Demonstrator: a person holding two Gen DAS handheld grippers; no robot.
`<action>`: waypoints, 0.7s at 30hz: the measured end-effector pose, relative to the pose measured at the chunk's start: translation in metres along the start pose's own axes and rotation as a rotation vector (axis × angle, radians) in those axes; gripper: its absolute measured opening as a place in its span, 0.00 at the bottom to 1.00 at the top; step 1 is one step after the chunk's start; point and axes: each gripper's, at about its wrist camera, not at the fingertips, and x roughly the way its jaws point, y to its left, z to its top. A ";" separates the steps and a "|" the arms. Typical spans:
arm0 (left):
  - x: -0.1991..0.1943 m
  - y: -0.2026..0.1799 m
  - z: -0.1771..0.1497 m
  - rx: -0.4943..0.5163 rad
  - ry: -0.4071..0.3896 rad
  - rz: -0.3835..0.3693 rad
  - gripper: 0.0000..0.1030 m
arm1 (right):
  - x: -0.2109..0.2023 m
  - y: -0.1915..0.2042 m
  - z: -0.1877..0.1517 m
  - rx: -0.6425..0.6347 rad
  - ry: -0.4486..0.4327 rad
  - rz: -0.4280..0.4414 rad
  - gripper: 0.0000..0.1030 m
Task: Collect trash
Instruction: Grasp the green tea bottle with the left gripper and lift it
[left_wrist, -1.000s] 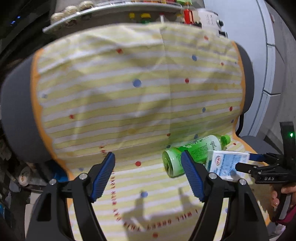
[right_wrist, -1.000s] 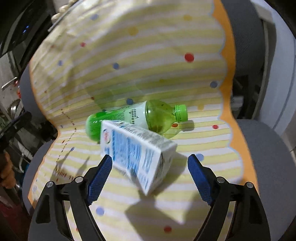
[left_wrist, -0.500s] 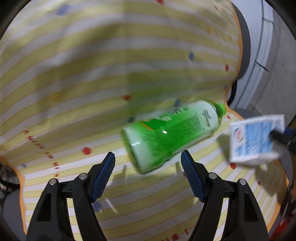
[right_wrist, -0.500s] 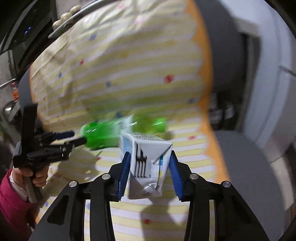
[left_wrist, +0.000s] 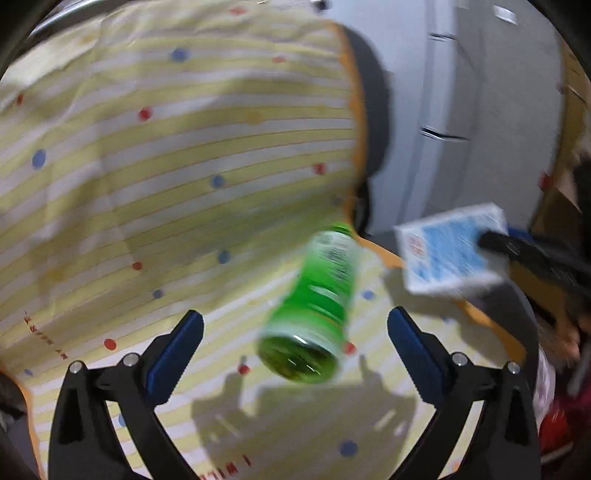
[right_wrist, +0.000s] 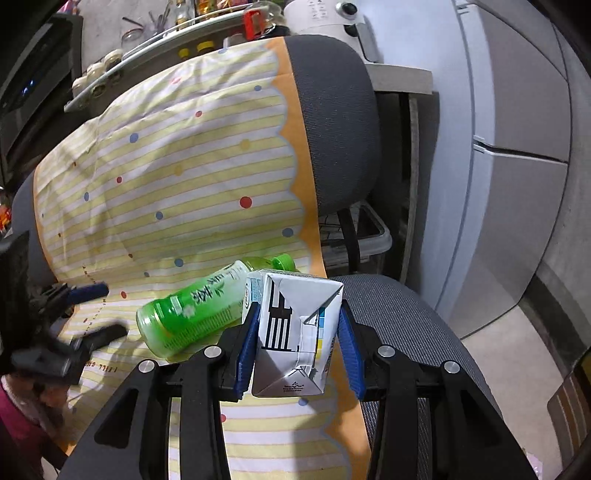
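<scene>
Lifted off the seat since a second ago, the milk carton (right_wrist: 295, 332) now sits clamped between the blue pads of the right gripper (right_wrist: 297, 345), whose jaws have just been closing on it; a second back they stood wide on either side of the carton as it leaned on the bottle. From the left wrist view the carton (left_wrist: 448, 249) hangs clear of the cloth, out past the seat's right edge, with the black finger of the right gripper (left_wrist: 532, 254) reaching in from the right.

The left gripper (left_wrist: 295, 332) has closed in on the green bottle (left_wrist: 317, 306), which a second ago lay off to its right and now lies between the fingers, base toward the camera. Its jaws have just been opening and stand wide, the pads well apart from the bottle on both sides, touching nothing.

The bottle (right_wrist: 201, 308) lies on its side on the yellow striped cloth (right_wrist: 177, 184) draped over the grey office chair (right_wrist: 332, 122), cap toward the backrest, just behind the raised carton. The left gripper (right_wrist: 94, 310) shows at the left edge of the right wrist view, beside the bottle's base.
</scene>
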 end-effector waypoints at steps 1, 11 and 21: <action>0.008 0.006 0.005 -0.028 0.020 -0.006 0.94 | -0.002 -0.001 0.000 0.000 -0.003 -0.001 0.40; 0.065 -0.017 0.012 0.005 0.213 0.049 0.65 | -0.027 -0.015 -0.009 0.018 -0.022 -0.030 0.40; -0.037 -0.040 -0.051 -0.099 0.143 0.199 0.64 | -0.073 0.005 -0.049 0.019 -0.008 -0.010 0.41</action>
